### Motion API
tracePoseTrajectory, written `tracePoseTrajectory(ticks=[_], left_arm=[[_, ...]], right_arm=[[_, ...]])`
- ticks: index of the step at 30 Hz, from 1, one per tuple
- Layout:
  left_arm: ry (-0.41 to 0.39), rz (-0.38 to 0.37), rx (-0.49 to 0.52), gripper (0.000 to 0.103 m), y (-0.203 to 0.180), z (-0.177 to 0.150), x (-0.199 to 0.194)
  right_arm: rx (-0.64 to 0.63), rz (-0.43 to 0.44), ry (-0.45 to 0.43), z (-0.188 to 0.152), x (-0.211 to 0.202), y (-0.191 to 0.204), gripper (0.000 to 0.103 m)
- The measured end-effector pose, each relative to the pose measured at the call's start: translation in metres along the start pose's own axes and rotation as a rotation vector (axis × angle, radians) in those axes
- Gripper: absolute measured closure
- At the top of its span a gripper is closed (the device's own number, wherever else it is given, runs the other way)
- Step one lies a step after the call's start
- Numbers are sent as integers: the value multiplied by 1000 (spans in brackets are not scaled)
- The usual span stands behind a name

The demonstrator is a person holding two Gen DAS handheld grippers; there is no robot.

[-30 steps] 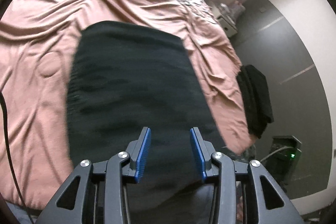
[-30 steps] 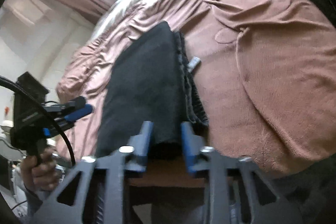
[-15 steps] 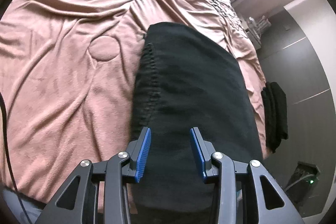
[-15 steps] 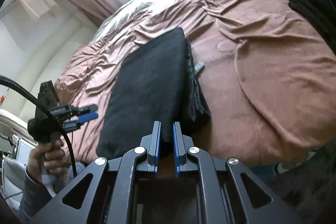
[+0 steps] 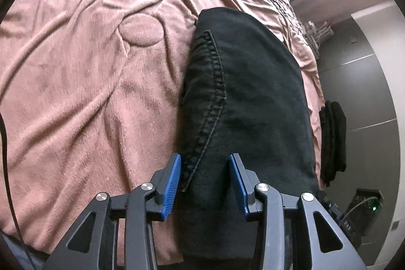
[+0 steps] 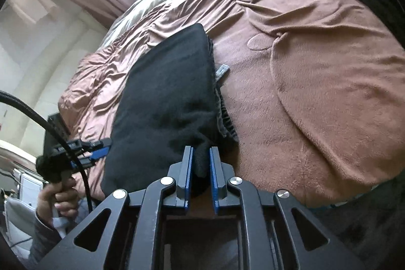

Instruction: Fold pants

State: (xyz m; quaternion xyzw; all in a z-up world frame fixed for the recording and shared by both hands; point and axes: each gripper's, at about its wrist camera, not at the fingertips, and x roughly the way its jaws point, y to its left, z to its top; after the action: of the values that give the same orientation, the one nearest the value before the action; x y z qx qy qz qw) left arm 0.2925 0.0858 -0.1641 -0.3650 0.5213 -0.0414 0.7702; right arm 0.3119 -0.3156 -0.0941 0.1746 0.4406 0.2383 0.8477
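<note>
Presently the black pants (image 5: pixel 253 98) lie folded lengthwise in a long dark strip on the bed, on its pink blanket (image 5: pixel 83 82), the near end hanging over the bed's edge toward both cameras; they are denim-like, matte, with a heavy stitched seam (image 5: pixel 212 98) curving down the left side of the strip.

The right claw (image 6: pixel 201 168) is nearly closed, its blue pads pinching a bunched near corner of the pants; its jaws have just been easing apart a little, cloth between them all the while; likely it holds that end so the strip can be carried over.

The left claw (image 5: pixel 205 184) stands partly open, pads apart and clear of the cloth, hovering over the seam side near the end; holding nothing; probably lining up for the matching corner.

In the right wrist view the person's hand (image 6: pixel 57 196) holds the left tool beside the strip.

The blanket is plush, rumpled in long ridges, with a round stitched patch (image 5: pixel 141 29); soft ground, so the cloth may drag rather than slide.

A small pale tag (image 6: pixel 222 71) pokes out from the pants' far edge.
</note>
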Motion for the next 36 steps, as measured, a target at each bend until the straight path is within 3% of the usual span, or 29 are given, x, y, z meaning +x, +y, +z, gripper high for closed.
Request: tracePoseTrajectory(ticks=[2, 3, 4, 14, 17, 19, 22, 28, 36], left_arm=[[10, -14, -12, 59, 3, -4, 1], [14, -19, -12, 57, 4, -6, 2], [22, -25, -11, 56, 4, -9, 3], [49, -94, -33, 55, 11, -25, 9], [46, -89, -14, 62, 9, -26, 10], [18, -65, 23, 75, 4, -27, 2], [22, -66, 46, 79, 1, -24, -5], [3, -47, 47, 81, 10, -12, -32], [-6, 45, 47, 85, 34, -1, -57]], right_arm=[[17, 4, -19, 7, -1, -6, 76], [26, 13, -18, 12, 2, -8, 57], [22, 25, -11, 14, 6, -9, 45], [-8, 108, 151, 31, 78, -16, 44], [19, 131, 173, 34, 90, -23, 44], [31, 139, 188, 35, 92, -23, 44], [88, 174, 213, 34, 89, -26, 51], [102, 234, 227, 19, 86, -13, 67], [105, 309, 272, -4, 106, 8, 68]])
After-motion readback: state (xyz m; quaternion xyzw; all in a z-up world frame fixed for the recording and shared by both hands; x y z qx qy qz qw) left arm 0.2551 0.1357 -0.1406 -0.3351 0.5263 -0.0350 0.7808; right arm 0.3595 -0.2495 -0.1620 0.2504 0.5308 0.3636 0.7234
